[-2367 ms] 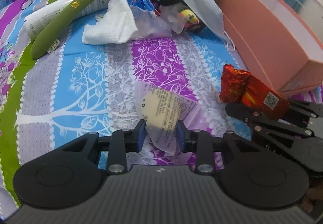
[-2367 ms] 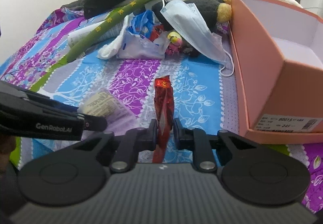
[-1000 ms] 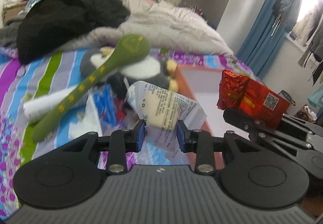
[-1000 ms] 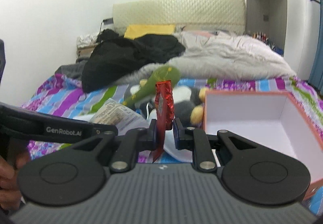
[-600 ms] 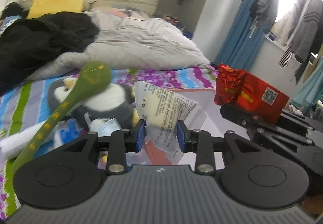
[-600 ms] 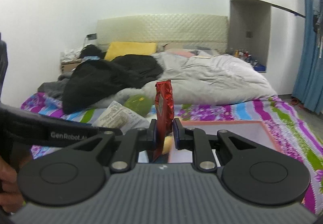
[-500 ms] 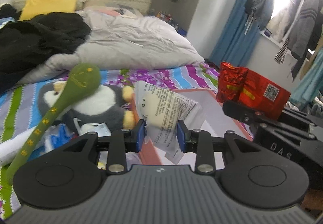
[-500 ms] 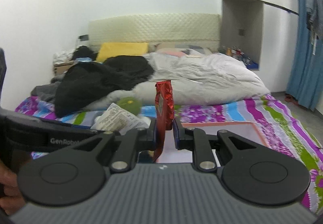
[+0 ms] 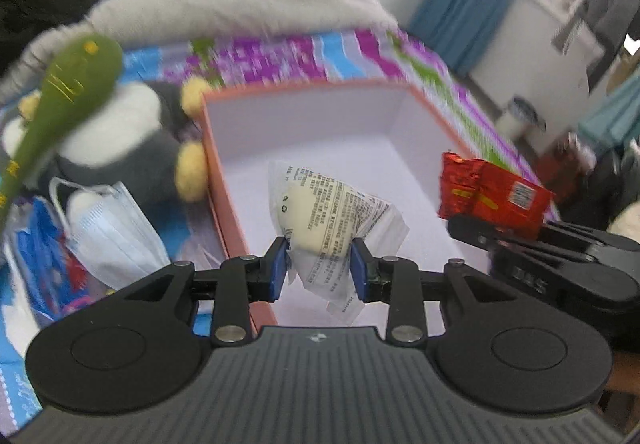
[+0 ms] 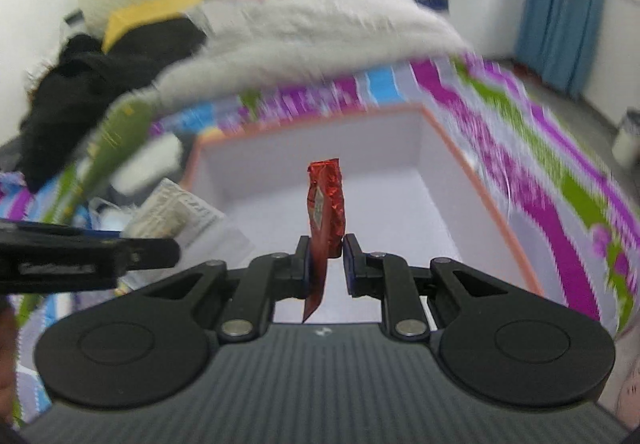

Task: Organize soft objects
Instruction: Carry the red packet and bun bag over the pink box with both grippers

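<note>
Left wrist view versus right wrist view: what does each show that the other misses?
Only the left wrist view shows the face mask and the penguin plush beside the box.

Only the right wrist view shows the yellow pillow by the headboard.

Both show the orange box, the white packet in the left gripper, and the red packet in the right gripper.

Each gripper, left gripper and right gripper, is matte black with a ribbed grey-black body. Two round discs flank silver screws on angular linkage arms. Jaws carry blue pads.
</note>
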A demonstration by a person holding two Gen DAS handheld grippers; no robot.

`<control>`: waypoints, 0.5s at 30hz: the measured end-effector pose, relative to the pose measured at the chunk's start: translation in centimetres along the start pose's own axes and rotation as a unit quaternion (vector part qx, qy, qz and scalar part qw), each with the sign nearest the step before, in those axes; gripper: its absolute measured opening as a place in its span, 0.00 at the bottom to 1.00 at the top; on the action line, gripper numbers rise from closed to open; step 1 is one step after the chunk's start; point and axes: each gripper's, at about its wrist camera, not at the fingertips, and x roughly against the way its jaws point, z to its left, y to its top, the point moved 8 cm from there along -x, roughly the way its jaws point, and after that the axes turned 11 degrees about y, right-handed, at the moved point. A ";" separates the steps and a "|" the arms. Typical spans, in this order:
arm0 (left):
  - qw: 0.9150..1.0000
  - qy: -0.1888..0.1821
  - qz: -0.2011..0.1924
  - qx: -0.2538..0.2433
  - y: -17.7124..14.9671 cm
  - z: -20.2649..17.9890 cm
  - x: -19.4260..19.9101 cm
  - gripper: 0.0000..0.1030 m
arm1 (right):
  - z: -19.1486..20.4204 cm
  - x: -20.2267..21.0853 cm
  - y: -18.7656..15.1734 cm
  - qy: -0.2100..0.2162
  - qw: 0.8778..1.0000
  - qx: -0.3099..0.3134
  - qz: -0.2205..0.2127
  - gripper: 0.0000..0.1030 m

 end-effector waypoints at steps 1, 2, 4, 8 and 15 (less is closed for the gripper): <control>1.000 0.001 0.010 -0.009 -0.3 -0.4 -0.6 0.37 | -0.5 -0.6 -0.5 0.002 1.000 -0.009 0.012 0.19; 1.000 0.004 0.016 -0.015 -0.4 -0.6 -1.1 0.37 | -0.9 -1.2 -1.0 0.006 1.000 -0.017 0.023 0.19; 0.999 0.003 0.034 -0.016 -0.8 -0.8 -2.2 0.37 | -1.6 -1.7 -1.7 0.003 0.999 -0.023 0.032 0.19; 0.999 0.000 0.052 -0.014 -1.3 -1.0 -3.5 0.37 | -2.1 -1.9 -2.6 -0.004 0.999 -0.011 0.044 0.19; 0.999 0.011 0.047 -0.022 -1.2 -1.2 -3.1 0.47 | -3.1 -1.6 -2.8 -0.013 0.999 -0.033 0.037 0.34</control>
